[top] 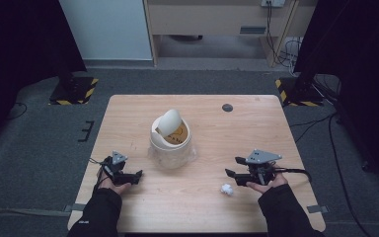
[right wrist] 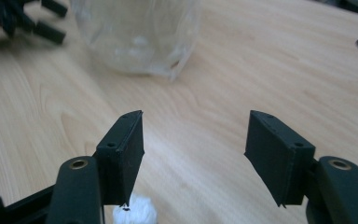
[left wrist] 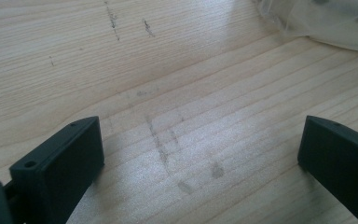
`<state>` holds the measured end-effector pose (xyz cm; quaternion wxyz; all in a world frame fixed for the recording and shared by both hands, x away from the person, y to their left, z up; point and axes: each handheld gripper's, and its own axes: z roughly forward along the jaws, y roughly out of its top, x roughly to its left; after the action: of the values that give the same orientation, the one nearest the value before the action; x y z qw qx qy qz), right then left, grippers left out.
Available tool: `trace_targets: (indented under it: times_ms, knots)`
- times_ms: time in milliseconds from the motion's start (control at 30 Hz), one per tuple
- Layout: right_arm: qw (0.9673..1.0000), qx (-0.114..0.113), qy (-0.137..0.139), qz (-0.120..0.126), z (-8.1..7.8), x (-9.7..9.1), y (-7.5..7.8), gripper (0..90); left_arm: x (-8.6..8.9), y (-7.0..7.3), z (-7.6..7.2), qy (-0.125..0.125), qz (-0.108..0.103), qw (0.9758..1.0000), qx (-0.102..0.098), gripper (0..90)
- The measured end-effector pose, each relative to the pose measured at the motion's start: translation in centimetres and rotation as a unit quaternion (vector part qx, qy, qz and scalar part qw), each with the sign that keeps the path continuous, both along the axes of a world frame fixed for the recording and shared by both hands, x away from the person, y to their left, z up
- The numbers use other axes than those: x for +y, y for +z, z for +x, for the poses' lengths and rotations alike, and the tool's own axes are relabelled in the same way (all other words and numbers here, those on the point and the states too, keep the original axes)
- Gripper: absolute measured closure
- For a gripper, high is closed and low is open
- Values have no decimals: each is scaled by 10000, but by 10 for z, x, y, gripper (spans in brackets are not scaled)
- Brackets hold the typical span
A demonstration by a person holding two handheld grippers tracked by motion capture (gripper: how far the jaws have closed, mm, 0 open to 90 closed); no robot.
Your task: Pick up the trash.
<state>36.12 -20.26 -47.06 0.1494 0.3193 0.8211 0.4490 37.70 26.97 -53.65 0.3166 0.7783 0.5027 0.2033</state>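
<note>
— So, what sits leftmost?
— Left gripper (top: pixel 137 176), jaws spread, nothing held, low over the table (top: pixel 202 197).
— Then?
— A small bin (top: pixel 170 139) with its swing lid tilted, mid-table. A crumpled white paper ball (top: pixel 226 189) lies just beside the right gripper (top: pixel 231 167), also wide open.

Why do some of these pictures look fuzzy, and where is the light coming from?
High view: the table is evenly lit, with dark curtains at both sides. Left gripper view: the wood grain is sharp, while the plastic bag in the corner is soft. Right gripper view: the bin and the left gripper beyond are blurred; the paper wad is overexposed.
</note>
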Motion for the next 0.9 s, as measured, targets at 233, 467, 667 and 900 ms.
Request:
trace_targets:
  times_ms: [233,467,667,900]
  knots:
    - [9983,297,334,-383,-7,10,-16,408,0,0,0,-3,4,10000,0,0]
    - [9956,561,549,-509,-12,14,-24,450,0,0,0,-4,4,10000,1,0]
    - [9916,764,664,-803,-15,18,-33,487,0,0,0,-2,2,10000,1,0]
    - [9866,984,721,-1083,-15,21,-40,564,0,0,0,-3,4,10000,1,0]
